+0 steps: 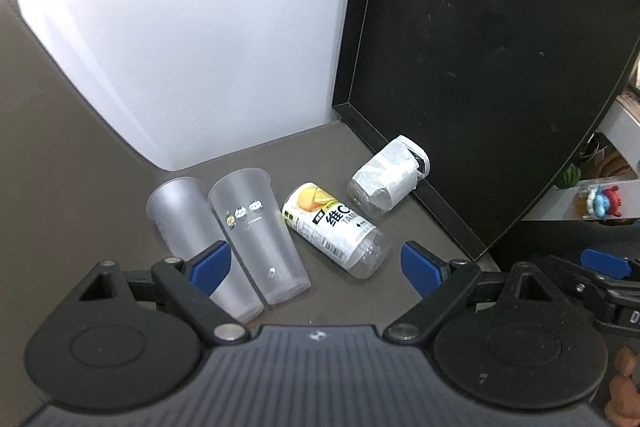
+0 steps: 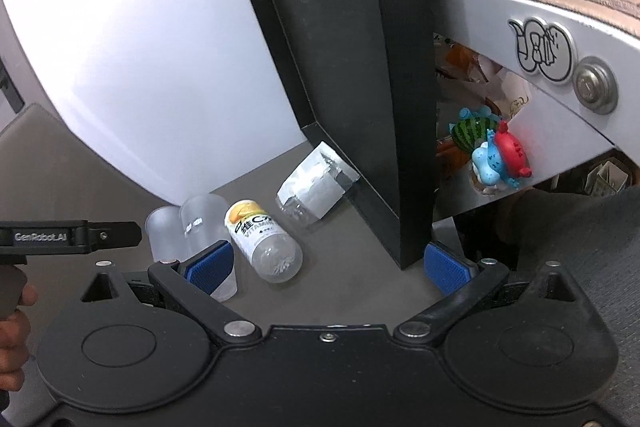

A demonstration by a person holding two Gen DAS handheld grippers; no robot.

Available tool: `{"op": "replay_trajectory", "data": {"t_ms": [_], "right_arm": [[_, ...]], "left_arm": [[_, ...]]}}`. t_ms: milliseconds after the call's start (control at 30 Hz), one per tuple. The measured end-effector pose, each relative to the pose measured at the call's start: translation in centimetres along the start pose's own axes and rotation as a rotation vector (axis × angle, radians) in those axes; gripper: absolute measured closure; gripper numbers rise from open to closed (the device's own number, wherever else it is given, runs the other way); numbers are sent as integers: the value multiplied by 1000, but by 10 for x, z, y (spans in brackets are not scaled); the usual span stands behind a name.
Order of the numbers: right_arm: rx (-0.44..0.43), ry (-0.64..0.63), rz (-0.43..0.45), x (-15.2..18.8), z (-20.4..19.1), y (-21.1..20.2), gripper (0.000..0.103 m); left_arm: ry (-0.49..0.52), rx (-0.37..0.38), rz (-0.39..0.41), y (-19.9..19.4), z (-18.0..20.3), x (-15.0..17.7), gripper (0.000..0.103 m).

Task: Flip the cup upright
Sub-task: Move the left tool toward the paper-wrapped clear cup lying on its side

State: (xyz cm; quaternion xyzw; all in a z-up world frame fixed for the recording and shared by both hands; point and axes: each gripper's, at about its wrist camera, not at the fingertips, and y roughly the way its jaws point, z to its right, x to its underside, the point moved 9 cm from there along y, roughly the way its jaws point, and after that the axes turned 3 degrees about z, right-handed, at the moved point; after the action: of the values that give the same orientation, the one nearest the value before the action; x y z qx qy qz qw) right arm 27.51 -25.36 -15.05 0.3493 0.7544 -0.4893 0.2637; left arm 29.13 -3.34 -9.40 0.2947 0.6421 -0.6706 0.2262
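Note:
Two frosted plastic cups stand side by side on the grey table. The left cup (image 1: pixel 188 227) is plain. The right cup (image 1: pixel 260 235) has small cartoon prints. Both also show in the right wrist view, plain (image 2: pixel 164 231) and printed (image 2: pixel 202 223). Which end is down I cannot tell for sure. My left gripper (image 1: pixel 316 267) is open and empty, just in front of the cups, its left finger pad (image 1: pixel 210 267) overlapping the plain cup. My right gripper (image 2: pixel 326 267) is open and empty, to the right of the cups.
A clear bottle with a yellow label (image 1: pixel 336 227) lies on its side right of the cups. A bottle wrapped in white paper (image 1: pixel 388 183) lies against a black board (image 1: pixel 480 67). A white wall (image 1: pixel 180 27) stands behind. Toy figures (image 2: pixel 492 155) hang at the right.

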Motion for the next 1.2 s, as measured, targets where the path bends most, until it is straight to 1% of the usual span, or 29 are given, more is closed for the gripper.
{"op": "replay_trajectory", "data": {"t_ms": [167, 300, 400, 533, 767, 867, 1000, 1200], "right_arm": [[3, 14, -4, 4, 3, 8, 0], [14, 8, 11, 7, 0, 7, 0], [10, 22, 3, 10, 2, 10, 0], [13, 69, -13, 11, 10, 15, 0], [13, 149, -28, 12, 23, 23, 0], [12, 166, -32, 12, 25, 26, 1], [9, 170, -31, 12, 26, 28, 1], [16, 206, -51, 14, 32, 32, 1]], "left_arm": [[22, 16, -10, 21, 5, -8, 12], [53, 40, -17, 38, 13, -14, 13], [61, 56, -28, 49, 17, -17, 13], [118, 78, -37, 67, 27, -23, 14], [179, 137, -100, 99, 45, -22, 14], [243, 120, -104, 112, 50, -22, 14], [298, 126, -112, 129, 53, -24, 14], [332, 130, -121, 153, 55, -35, 14]]}}
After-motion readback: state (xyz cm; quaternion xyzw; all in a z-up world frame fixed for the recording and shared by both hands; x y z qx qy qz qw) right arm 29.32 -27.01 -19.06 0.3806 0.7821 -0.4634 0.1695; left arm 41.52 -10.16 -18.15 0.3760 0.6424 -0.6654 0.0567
